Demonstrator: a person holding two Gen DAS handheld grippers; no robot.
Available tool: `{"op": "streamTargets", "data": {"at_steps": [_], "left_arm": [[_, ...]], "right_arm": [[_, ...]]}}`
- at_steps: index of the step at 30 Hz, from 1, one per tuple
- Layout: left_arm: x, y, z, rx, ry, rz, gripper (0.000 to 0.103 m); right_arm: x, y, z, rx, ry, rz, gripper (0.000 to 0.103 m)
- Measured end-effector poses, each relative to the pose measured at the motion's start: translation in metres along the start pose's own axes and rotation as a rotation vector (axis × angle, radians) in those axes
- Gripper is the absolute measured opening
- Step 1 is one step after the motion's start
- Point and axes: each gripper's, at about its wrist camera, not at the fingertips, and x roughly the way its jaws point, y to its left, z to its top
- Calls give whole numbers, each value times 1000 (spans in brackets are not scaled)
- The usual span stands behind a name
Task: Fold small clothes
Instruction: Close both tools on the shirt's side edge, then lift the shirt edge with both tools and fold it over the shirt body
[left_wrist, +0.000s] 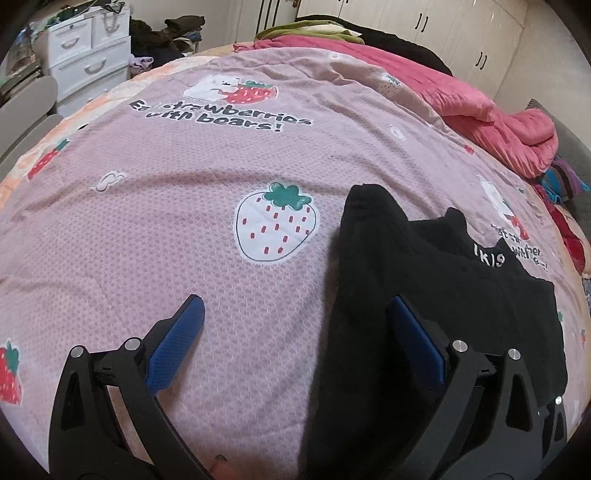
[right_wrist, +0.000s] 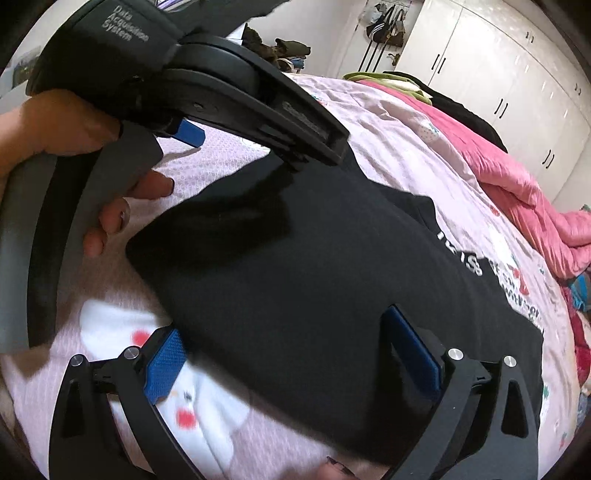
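A small black garment (left_wrist: 436, 295) with white lettering lies on the pink strawberry-print bedspread (left_wrist: 184, 229), partly folded. It fills the middle of the right wrist view (right_wrist: 314, 277). My left gripper (left_wrist: 295, 343) is open and empty, its left finger over bare bedspread and its right finger over the garment's left edge. My right gripper (right_wrist: 295, 362) is open and empty, low over the garment's near edge. The left gripper's body (right_wrist: 207, 88), held by a hand, shows at the upper left of the right wrist view, above the garment's far corner.
A rumpled pink quilt (left_wrist: 498, 122) lies along the bed's right side, with green and dark bedding (left_wrist: 325, 29) at the far end. White drawers (left_wrist: 88, 62) stand at the far left. White wardrobes (right_wrist: 517, 81) line the right wall. Coloured clothes (left_wrist: 565, 181) lie at the right edge.
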Motion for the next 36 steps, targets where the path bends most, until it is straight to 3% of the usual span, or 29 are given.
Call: {"op": "streamTargets", "data": {"at_steps": [7,9,10,12,14,17,23,24,27,31,36], "left_arm": [[8,3,9,-12,11,-8,93],[10,3,11,-18,15,-14,93],[11,3,12,-20,17,-19,93],[12,3,14,-23,21,-24,93],[12,2,15,-27,22,-35,93],[14,2,16,-43,29,-65,93],[12,-13,12,-46,33,-147,92],[10,-15,12,-54,34,-190,90],[6,-24,11,-60,29,-254,66],[-2,-41,7,-54,23,-330,23],[-27,-66,4,15,-28,-354,12]], "right_arm": [[7,4,10,-44,-49,-68,97],[2,1,10,-41,-80,-87,87],[-1,0,10,-37,-93,-73,74],[-7,0,9,-40,-122,-62,62],[-14,3,8,-60,-147,-39,30],[-23,6,5,-84,-182,-63,20],[-39,-9,0,-31,-236,-58,16],[-43,-12,-1,-24,-247,-63,16],[-51,-16,-4,-11,-271,-78,15],[-58,-21,-9,-5,-288,-103,14],[-75,-33,-19,39,-321,-139,13]]}}
